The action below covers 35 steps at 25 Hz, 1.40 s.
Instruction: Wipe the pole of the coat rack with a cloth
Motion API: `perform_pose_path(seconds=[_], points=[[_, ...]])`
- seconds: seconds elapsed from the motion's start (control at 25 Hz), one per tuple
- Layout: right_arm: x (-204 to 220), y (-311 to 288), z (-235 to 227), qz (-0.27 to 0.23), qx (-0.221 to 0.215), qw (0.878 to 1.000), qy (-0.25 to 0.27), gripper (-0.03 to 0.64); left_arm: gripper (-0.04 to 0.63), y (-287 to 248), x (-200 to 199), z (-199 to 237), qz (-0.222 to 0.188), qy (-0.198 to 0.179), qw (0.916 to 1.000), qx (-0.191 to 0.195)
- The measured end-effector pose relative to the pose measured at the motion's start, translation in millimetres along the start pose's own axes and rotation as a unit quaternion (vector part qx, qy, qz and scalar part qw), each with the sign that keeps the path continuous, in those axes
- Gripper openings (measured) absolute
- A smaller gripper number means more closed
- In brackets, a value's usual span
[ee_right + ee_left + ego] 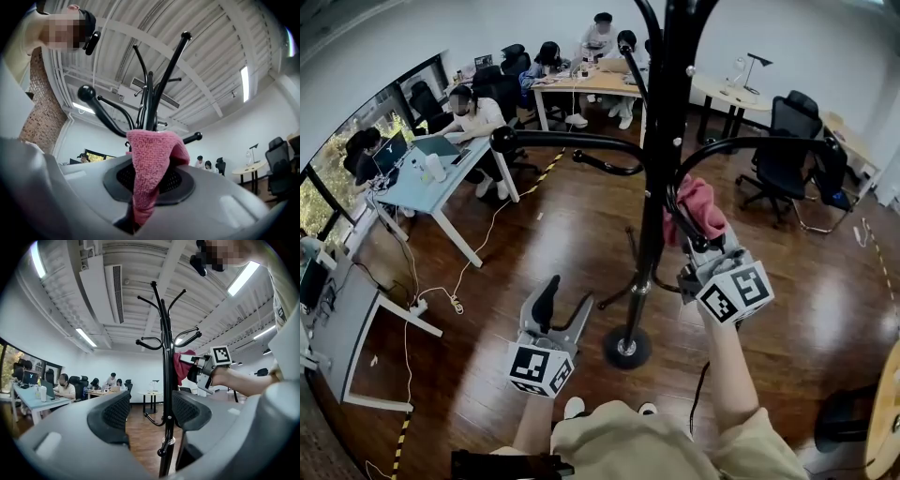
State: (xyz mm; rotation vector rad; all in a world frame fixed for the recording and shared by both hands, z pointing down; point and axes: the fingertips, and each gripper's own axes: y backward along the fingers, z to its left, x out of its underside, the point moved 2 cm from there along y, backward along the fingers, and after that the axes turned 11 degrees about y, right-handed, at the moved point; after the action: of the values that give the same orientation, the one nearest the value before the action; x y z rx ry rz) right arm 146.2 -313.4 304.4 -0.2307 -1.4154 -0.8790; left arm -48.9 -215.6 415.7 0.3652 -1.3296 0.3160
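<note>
My right gripper point(149, 187) is clamped on a fuzzy pink terry cloth point(152, 154), held just beside the coat rack's slim, glossy black pole point(661, 141). My left gripper point(564, 309) is empty, its jaws apart and its dimpled pads point(115, 413) framing the pole farther off, above the polished wood floor point(534, 234).

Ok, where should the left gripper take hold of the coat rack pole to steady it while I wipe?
Grip the pole on its straight bare stretch, below the curved arms and above the small low hook. It stands upright and thin, so bring the open left gripper straight in from your side, one jaw each side, clear of the cloth higher up.
</note>
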Motion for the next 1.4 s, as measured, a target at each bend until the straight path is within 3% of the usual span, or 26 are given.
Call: perform_pose_path(seconds=[0.2, 0.32, 0.44, 0.52, 0.6, 0.72, 0.92, 1.04, 1.12, 1.16, 1.24, 1.4], points=[[63.8, 18.4, 16.5, 0.096, -0.010, 0.995, -0.012, 0.035, 0.262, -3.2, 5.0, 0.2, 0.006, 0.004, 0.9998, 0.018], [115.0, 36.1, 29.0, 0.183, -0.015, 0.983, -0.009, 0.035, 0.262, -7.3, 5.6, -2.8, 0.013, 0.008, 0.9996, 0.025], [172.9, 57.5, 43.4, 0.295, -0.013, 0.955, 0.006, 0.035, 0.262, -12.8, 10.2, -7.8, 0.015, 0.011, 0.9991, 0.039], [209.3, 74.5, 49.6, 0.378, 0.008, 0.925, 0.031, 0.036, 0.262, -14.3, 10.2, -9.2, 0.016, 0.010, 0.9988, 0.046], [229.4, 92.1, 45.5, 0.428, 0.051, 0.898, 0.081, 0.037, 0.262, -14.1, 9.8, -9.7, 0.018, -0.001, 0.9987, 0.047], [227.1, 111.8, 30.5, 0.435, 0.099, 0.887, 0.120, 0.038, 0.262, -15.5, 10.9, -12.3, 0.024, -0.017, 0.9981, 0.053], [214.6, 124.6, 23.5, 0.440, 0.107, 0.876, 0.165, 0.038, 0.262, -18.4, 13.3, -6.2, 0.029, 0.003, 0.9977, 0.061], [203.2, 141.1, 14.8, 0.460, 0.136, 0.848, 0.228, 0.040, 0.262, -18.4, 10.1, -6.5, 0.027, 0.002, 0.9974, 0.067], [195.8, 160.5, -2.3, 0.479, 0.173, 0.826, 0.241, 0.040, 0.262, -18.7, 4.4, -5.7, 0.024, 0.001, 0.9974, 0.068], [190.4, 172.6, -12.4, 0.481, 0.195, 0.824, 0.227, 0.041, 0.262, -18.7, 1.5, -6.1, 0.022, 0.002, 0.9973, 0.069], [171.2, 196.0, -30.6, 0.465, 0.237, 0.832, 0.187, 0.041, 0.261, -18.3, 0.1, -8.2, 0.020, 0.002, 0.9969, 0.076], [88.0, 207.4, -49.8, 0.364, 0.285, 0.867, 0.187, 0.043, 0.261, -19.2, -2.7, -13.9, 0.018, 0.002, 0.9954, 0.094]])
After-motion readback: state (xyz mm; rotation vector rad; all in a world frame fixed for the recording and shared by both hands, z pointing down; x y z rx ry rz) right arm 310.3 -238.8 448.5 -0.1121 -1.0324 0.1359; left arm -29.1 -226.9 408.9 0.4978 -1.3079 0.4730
